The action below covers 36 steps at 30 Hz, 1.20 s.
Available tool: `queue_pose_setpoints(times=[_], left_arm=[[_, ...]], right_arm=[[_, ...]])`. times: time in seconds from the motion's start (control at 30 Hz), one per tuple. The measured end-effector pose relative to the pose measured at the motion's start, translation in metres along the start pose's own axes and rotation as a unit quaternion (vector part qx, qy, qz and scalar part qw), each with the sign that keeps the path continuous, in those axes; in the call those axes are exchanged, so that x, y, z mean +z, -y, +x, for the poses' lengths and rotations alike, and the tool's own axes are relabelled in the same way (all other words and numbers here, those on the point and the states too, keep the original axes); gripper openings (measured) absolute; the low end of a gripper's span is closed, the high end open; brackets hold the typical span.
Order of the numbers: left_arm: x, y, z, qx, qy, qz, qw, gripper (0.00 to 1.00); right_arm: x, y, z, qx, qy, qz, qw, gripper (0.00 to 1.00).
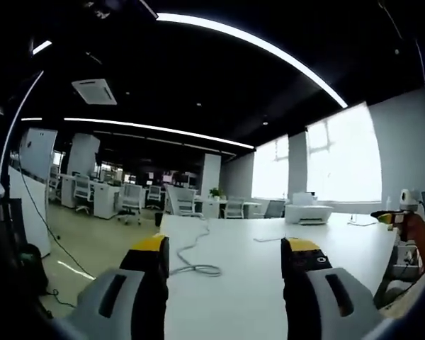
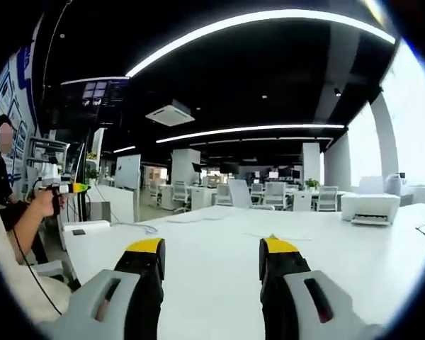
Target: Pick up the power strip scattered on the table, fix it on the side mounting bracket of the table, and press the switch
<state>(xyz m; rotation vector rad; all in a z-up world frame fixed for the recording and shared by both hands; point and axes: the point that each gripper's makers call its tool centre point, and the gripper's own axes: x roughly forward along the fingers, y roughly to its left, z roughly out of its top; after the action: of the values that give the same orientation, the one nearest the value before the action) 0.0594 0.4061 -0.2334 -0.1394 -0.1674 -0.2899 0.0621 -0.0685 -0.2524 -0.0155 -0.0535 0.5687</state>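
Observation:
My left gripper (image 1: 225, 246) stands open over a long white table (image 1: 255, 283), with nothing between its yellow-tipped jaws. A grey cable (image 1: 195, 266) lies in a loop on the table just ahead of the left jaw. My right gripper (image 2: 211, 246) is also open and empty above the white table (image 2: 219, 276). At the table's left edge lies a flat white block (image 2: 91, 227) with a cable (image 2: 140, 227) running by it; I cannot tell whether it is the power strip. A hand holds a yellow-tipped gripper (image 1: 393, 217) at the far right of the left gripper view.
A white printer (image 1: 309, 212) stands at the far end of the table, also in the right gripper view (image 2: 370, 207). A seated person (image 2: 14, 212) holds a yellow-tipped tool (image 2: 60, 188) at the left. Office desks and chairs (image 1: 131, 198) fill the background.

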Motion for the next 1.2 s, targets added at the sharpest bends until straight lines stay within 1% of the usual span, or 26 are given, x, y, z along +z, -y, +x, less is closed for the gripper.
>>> queue_pose_setpoints(times=[0.07,0.13,0.23,0.3,0.33,0.47,0.6,0.7,0.8,0.97,1.13,1.2], left_arm=[[-0.002,0.005,0.0,-0.004,0.003,-0.006,1.0,0.68],[-0.004,0.008,0.0,-0.009,0.0,-0.005,0.9999,0.68],[-0.009,0.009,-0.002,-0.008,-0.006,-0.002,0.9999,0.68],[-0.01,0.009,-0.002,-0.007,-0.007,0.003,0.9999,0.68],[-0.011,0.01,-0.002,-0.011,-0.009,0.004,0.9999,0.68],[-0.015,0.011,-0.002,-0.025,-0.007,-0.003,0.9997,0.69],[-0.02,0.006,-0.004,-0.018,-0.017,0.001,0.9997,0.69],[-0.02,0.002,-0.008,-0.014,-0.017,0.0,0.9998,0.69],[-0.019,0.001,-0.01,-0.014,-0.017,0.001,0.9998,0.69],[-0.022,0.001,-0.015,-0.012,-0.02,-0.001,0.9997,0.69],[-0.021,0.003,-0.022,-0.013,-0.028,0.008,0.9995,0.69],[-0.015,0.001,-0.025,-0.01,-0.02,0.02,0.9995,0.69]], right_arm=[[-0.002,0.002,0.0,-0.003,0.0,0.005,1.0,0.49],[-0.004,0.001,0.001,-0.004,0.0,0.011,0.9999,0.49],[-0.003,-0.001,0.002,-0.002,0.004,0.018,0.9998,0.49],[0.0,-0.007,0.003,0.001,0.007,0.02,0.9998,0.49],[0.001,-0.01,0.004,0.004,0.008,0.019,0.9998,0.49],[-0.003,-0.017,0.009,0.012,0.001,0.018,0.9998,0.5],[-0.006,-0.024,0.012,0.02,0.0,0.021,0.9996,0.5],[-0.007,-0.026,0.012,0.022,-0.001,0.021,0.9995,0.5],[-0.006,-0.026,0.009,0.02,0.003,0.021,0.9996,0.5],[-0.009,-0.029,0.008,0.023,0.001,0.02,0.9995,0.5],[-0.017,-0.039,0.011,0.033,-0.008,0.014,0.9993,0.5],[-0.019,-0.043,0.011,0.036,-0.01,0.012,0.9992,0.5]])
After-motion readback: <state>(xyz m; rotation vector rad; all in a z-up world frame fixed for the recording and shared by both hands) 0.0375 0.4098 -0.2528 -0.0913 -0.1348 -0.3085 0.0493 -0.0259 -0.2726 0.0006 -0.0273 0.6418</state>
